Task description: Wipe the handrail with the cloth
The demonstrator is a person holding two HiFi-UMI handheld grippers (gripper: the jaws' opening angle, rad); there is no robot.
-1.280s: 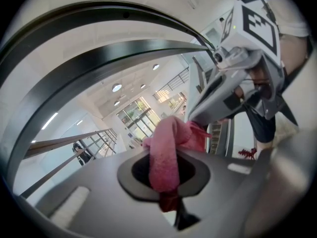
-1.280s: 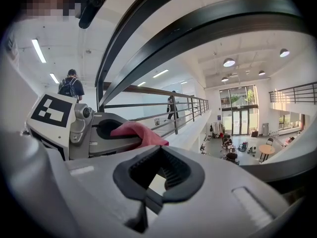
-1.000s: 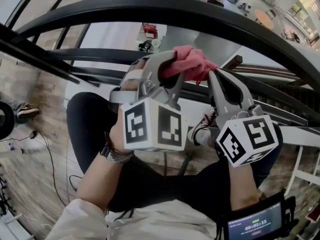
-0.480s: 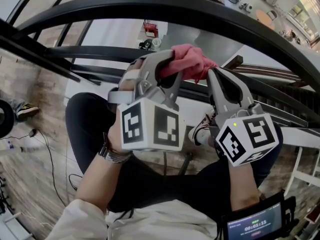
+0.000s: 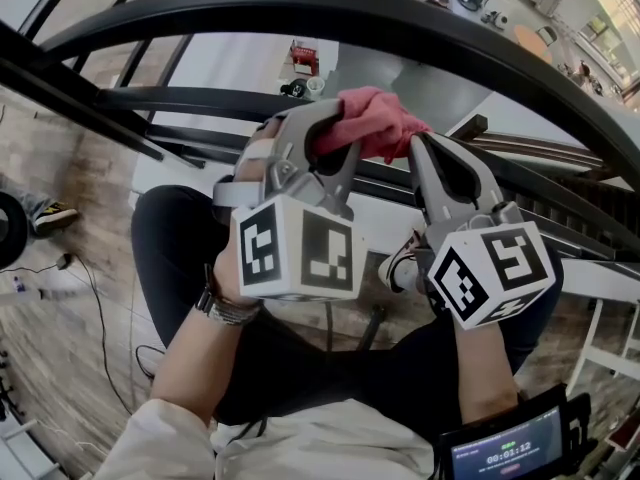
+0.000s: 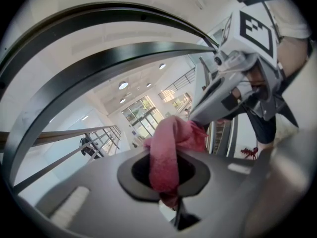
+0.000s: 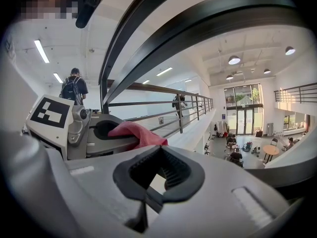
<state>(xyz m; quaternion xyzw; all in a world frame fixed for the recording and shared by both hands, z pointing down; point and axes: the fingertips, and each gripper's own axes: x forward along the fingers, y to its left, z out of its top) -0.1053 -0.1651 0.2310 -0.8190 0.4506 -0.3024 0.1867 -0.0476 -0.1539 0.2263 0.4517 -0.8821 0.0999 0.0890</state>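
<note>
Gripping the cloth, the left tongs were clamped on a bunched pink fold, with the rest spilling past the tips. The right tongs sat closed and empty just beside it. The cloth hung below the dark curved handrail, apart from it. Judged step: bringing cloth to rail, wiping not yet begun. The next move called for raising the cloth onto the rail's top and pressing it there before sliding along.
</note>
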